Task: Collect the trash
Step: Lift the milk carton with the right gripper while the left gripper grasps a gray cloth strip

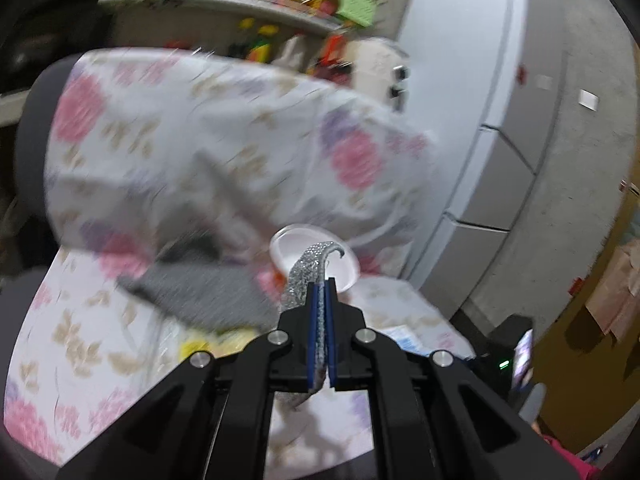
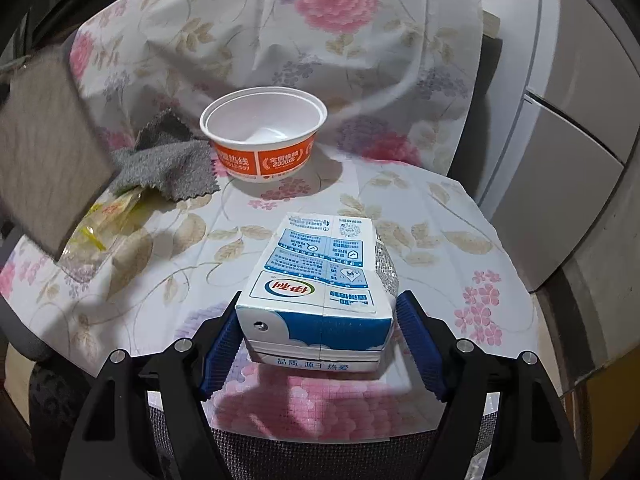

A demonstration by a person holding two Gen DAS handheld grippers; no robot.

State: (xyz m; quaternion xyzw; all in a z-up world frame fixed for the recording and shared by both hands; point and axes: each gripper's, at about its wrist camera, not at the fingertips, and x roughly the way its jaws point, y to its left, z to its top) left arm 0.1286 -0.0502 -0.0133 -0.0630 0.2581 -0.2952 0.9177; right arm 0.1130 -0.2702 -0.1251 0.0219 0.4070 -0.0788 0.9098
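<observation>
Looking along the left hand-held gripper (image 1: 321, 300), its blue pads are pinched tight on a silvery foil strip (image 1: 310, 276) — the strip runs lengthwise out past the fingertips and curls over at the far end, in front of a white bowl (image 1: 316, 258).

At the right hand-held gripper (image 2: 320, 328), the jaws stand wide on either side of a blue-and-white milk carton (image 2: 320, 292) lying flat on the floral cloth (image 2: 160, 264), long axis pointing away toward the empty orange-banded bowl (image 2: 264, 136) — a grey rag (image 2: 172, 164) just beside it.
</observation>
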